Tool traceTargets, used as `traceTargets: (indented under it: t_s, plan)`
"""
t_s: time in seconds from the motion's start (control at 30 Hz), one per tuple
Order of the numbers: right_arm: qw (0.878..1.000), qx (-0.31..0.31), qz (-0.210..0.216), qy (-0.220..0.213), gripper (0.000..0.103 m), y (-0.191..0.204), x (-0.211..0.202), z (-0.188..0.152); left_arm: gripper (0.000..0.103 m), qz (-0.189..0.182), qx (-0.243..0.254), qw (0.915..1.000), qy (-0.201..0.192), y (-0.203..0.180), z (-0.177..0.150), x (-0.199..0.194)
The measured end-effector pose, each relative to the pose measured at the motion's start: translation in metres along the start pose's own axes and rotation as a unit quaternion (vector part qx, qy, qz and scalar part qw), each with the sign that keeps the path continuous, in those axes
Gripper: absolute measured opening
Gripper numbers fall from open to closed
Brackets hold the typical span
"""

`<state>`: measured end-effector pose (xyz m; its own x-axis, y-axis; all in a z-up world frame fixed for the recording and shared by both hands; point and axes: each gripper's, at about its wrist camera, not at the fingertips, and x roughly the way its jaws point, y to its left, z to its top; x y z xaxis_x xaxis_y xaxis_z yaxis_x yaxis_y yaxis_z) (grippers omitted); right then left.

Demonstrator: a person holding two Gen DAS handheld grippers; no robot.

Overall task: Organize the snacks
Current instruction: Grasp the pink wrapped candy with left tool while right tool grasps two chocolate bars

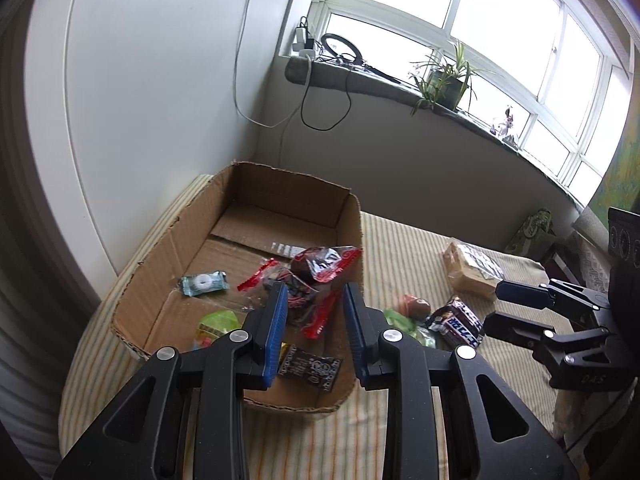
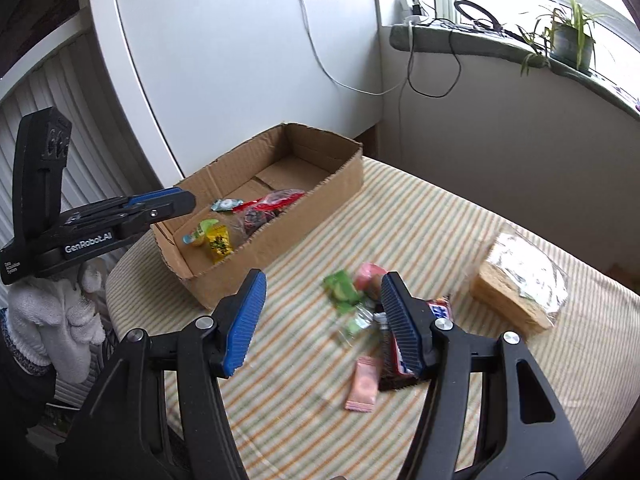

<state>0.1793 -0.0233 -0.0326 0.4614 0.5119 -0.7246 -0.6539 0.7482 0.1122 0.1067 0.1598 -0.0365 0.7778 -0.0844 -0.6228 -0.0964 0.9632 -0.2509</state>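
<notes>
Striped tabletop (image 2: 420, 216): left gripper (image 1: 314, 320) gapes empty above cardboard box (image 2: 320, 200) of snacks, right gripper (image 2: 324, 320) wide open, empty, loose snack pile (image 2: 360, 304) between and ahead of its fingers, so descend squarely, pinch one wrapper only.

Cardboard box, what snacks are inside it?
The cardboard box holds a mint candy, red-edged clear packets, a green jelly cup, a yellow packet and a dark packet. Anything beneath them is hidden.
</notes>
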Motion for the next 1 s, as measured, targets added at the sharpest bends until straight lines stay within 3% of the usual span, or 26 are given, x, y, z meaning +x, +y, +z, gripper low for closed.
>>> traceTargets:
  t_s: [0.33, 0.43, 0.53, 0.7, 1.0]
  plan:
    - [0.999, 0.042, -0.027, 0.015, 0.062, -0.064, -0.013, -0.024, 0.027, -0.047, 0.041, 0.9977, 0.026, -0.064, -0.021, 0.007]
    - [0.998, 0.051, -0.022, 0.026, 0.052, -0.078, -0.008, -0.03, 0.027, -0.062, 0.05, 0.9957, 0.046, -0.082, -0.034, 0.013]
    - [0.997, 0.063, -0.012, 0.04, 0.049, -0.091, 0.0, -0.038, 0.027, -0.073, 0.062, 0.9931, 0.069, -0.099, -0.046, 0.023]
    - [0.996, 0.072, 0.004, 0.056, 0.046, -0.1, 0.015, -0.044, 0.027, -0.084, 0.068, 0.9886, 0.104, -0.122, -0.064, 0.044]
    - [0.995, 0.064, -0.006, 0.078, 0.045, -0.103, 0.043, -0.041, 0.027, -0.083, 0.078, 0.983, 0.144, -0.144, -0.082, 0.077]
